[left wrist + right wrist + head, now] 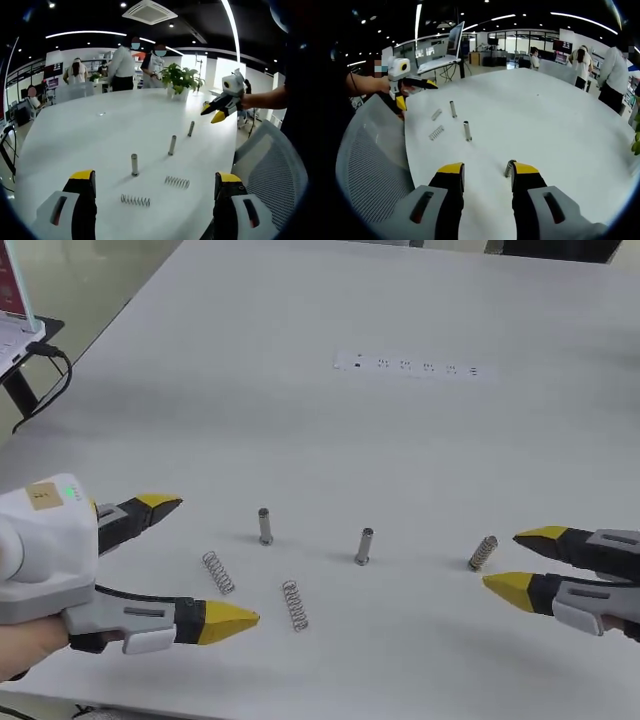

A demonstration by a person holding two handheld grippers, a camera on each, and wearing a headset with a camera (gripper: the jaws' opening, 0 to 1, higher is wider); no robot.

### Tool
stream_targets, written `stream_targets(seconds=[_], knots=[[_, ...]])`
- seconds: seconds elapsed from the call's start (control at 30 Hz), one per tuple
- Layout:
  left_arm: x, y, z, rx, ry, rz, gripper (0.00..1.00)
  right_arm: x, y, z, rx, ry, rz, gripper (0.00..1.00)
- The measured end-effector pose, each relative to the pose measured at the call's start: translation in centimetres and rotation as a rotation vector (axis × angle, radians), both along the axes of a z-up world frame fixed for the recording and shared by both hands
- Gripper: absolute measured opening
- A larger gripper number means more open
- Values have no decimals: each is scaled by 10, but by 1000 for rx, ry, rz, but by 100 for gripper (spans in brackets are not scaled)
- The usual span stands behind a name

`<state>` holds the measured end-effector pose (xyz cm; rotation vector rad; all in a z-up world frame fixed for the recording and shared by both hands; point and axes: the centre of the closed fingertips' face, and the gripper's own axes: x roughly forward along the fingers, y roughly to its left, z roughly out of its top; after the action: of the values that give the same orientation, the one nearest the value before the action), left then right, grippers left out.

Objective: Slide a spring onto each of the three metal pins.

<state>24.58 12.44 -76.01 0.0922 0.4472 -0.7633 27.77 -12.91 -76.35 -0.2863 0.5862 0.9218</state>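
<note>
Two bare metal pins (pixel 265 526) (pixel 364 546) stand upright on the white table (pixel 400 460). A third pin (pixel 483 552), wearing a spring, stands to their right. Two loose springs (pixel 217 572) (pixel 294 604) lie in front of the bare pins. My left gripper (pixel 200 560) is open, with the nearer loose spring (pixel 135 200) just ahead of its jaws. My right gripper (pixel 515 560) is open and holds nothing; the spring-covered pin (pixel 509 168) stands close by its right fingertip (pixel 525 169). From the left gripper view the right gripper (pixel 217 107) hovers beyond that pin (pixel 191 128).
A flush socket strip (pixel 410 366) sits in the table farther back. A laptop (pixel 10 290) and a black cable (pixel 50 380) are at the far left. A mesh chair (pixel 370 160) stands at the near edge. People (pixel 122 67) and a plant (pixel 180 80) are beyond the table.
</note>
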Motion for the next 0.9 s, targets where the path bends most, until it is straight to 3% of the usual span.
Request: stream_targets(seconds=[0.27,0.5,0.63,0.73,0.9], knots=[[-1,3,1,-1,0,4,96,-6,0,-2,12,20,-7,35],[-3,3,1,-1,3,6,96,-14,11,-13,-18,59,16,34],[-4,4,0,-1,4,8,96,-16,23,-12,-2,81,23,33],[-4,5,1,-3,2,9,96,-19,32,-15,-26,93,43,32],[-4,7,1,-3,1,10,96,-25,53,-9,7,111,79,32]])
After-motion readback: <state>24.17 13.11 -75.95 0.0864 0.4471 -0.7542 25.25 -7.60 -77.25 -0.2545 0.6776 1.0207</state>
